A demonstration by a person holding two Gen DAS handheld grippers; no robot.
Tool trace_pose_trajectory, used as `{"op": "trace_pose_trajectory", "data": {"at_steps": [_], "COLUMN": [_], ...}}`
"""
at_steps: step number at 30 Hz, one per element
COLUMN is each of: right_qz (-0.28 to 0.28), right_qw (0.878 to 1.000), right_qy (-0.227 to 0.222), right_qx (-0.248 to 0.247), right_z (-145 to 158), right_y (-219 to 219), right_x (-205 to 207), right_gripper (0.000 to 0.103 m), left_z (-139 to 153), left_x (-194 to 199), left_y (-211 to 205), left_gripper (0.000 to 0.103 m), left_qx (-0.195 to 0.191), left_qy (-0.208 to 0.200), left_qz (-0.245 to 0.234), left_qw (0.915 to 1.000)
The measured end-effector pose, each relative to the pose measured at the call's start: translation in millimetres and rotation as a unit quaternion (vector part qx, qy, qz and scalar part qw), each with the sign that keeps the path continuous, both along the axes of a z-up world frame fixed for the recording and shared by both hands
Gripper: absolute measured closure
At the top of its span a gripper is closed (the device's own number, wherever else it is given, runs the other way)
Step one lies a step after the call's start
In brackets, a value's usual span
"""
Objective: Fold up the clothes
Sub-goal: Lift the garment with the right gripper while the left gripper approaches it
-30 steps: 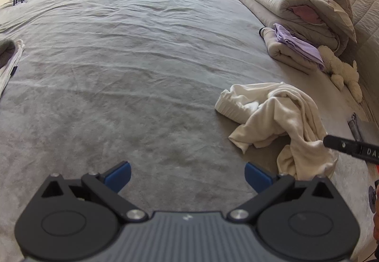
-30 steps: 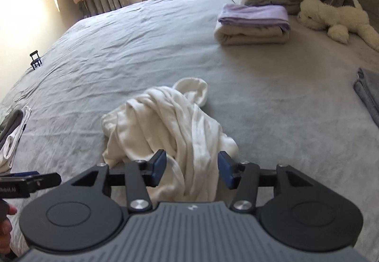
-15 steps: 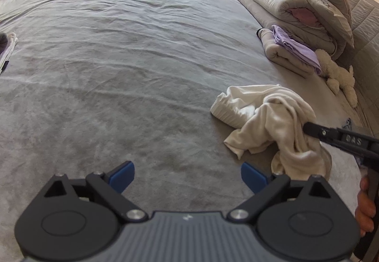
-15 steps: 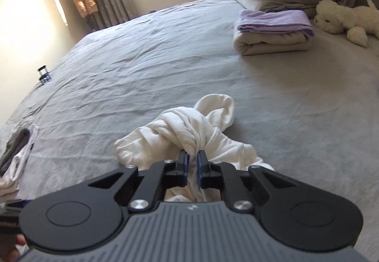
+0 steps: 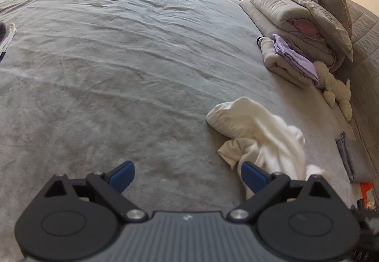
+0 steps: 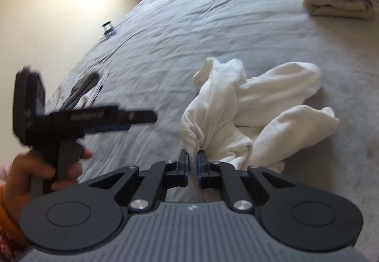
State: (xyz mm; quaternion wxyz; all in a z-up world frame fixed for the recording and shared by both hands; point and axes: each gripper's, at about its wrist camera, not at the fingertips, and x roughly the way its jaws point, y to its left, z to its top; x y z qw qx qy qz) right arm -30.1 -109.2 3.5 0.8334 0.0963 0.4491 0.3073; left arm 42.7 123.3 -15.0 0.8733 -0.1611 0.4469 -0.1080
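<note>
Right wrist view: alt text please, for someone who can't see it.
The right gripper is shut on a bunched fold of a crumpled white garment on a grey bed. At left, a hand holds the blurred left gripper above the bed.

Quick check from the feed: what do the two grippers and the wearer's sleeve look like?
Both grippers, left and right, have matte black linkage fingers with silver pivot screws, blue pads, round black discs either side, and a ribbed grey body with a small white logo. From the side, the left gripper shows a black bar with blurred white lettering and a grey handle. The sleeve is orange.
</note>
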Motion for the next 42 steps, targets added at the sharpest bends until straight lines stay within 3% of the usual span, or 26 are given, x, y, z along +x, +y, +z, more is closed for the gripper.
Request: {"op": "trace_pose_trajectory", "data": {"at_steps": [8,16,18,20,21,22,23,26,27,30,31,37,42], "right_qz": [0.067,0.083,0.084,0.085,0.087,0.088,0.088,0.083,0.081,0.072,0.068,0.012,-0.029], "right_qw": [0.996,0.995,0.995,0.995,0.995,0.995,0.995,0.996,0.996,0.997,0.997,1.000,1.000], "right_qy": [0.044,0.049,0.049,0.049,0.049,0.050,0.049,0.043,0.040,0.025,0.019,0.002,-0.006], "right_qx": [-0.024,-0.034,-0.033,-0.030,-0.028,-0.025,-0.021,-0.008,-0.004,0.010,0.012,0.004,-0.005], "right_z": [-18.1,-25.1,-25.7,-25.5,-25.2,-25.0,-25.2,-22.7,-20.3,-12.2,-9.3,-2.3,1.2], "right_y": [15.5,18.0,17.1,15.2,13.8,12.8,12.2,5.5,3.1,-4.7,-7.4,-23.4,-33.9], "right_x": [-18.2,-21.5,-20.6,-20.3,-20.3,-20.1,-19.1,-17.2,-16.6,-15.6,-15.1,-5.6,3.5], "right_gripper": [0.093,0.093,0.093,0.093,0.092,0.090,0.088,0.086,0.082,0.055,0.052,0.046,0.045], "left_z": [2.3,-9.9,-14.8,-19.3,-20.9,-21.3,-20.1,-8.5,-4.0,5.0,6.6,15.3,17.1], "left_x": [11.8,32.3,37.0,39.1,39.1,38.0,36.1,25.2,20.5,7.5,3.3,-21.5,-48.6], "left_y": [-15.1,-37.6,-40.7,-41.0,-40.7,-39.8,-39.1,-36.2,-33.8,-20.6,-14.9,19.0,37.2], "left_gripper": [0.007,0.019,0.031,0.061,0.070,0.089,0.099,0.100,0.100,0.101,0.101,0.101,0.101], "left_qx": [-0.046,-0.055,-0.058,-0.066,-0.072,-0.078,-0.081,-0.061,-0.052,-0.036,-0.033,-0.019,-0.016], "left_qy": [-0.009,0.001,0.005,0.007,0.008,0.007,0.004,-0.025,-0.037,-0.056,-0.058,-0.072,-0.066], "left_qz": [-0.002,0.024,0.034,0.039,0.039,0.039,0.039,0.041,0.042,0.049,0.052,0.070,0.049], "left_qw": [0.9989,0.9982,0.9977,0.9970,0.9966,0.9961,0.9960,0.9970,0.9971,0.9966,0.9964,0.9948,0.9964]}}
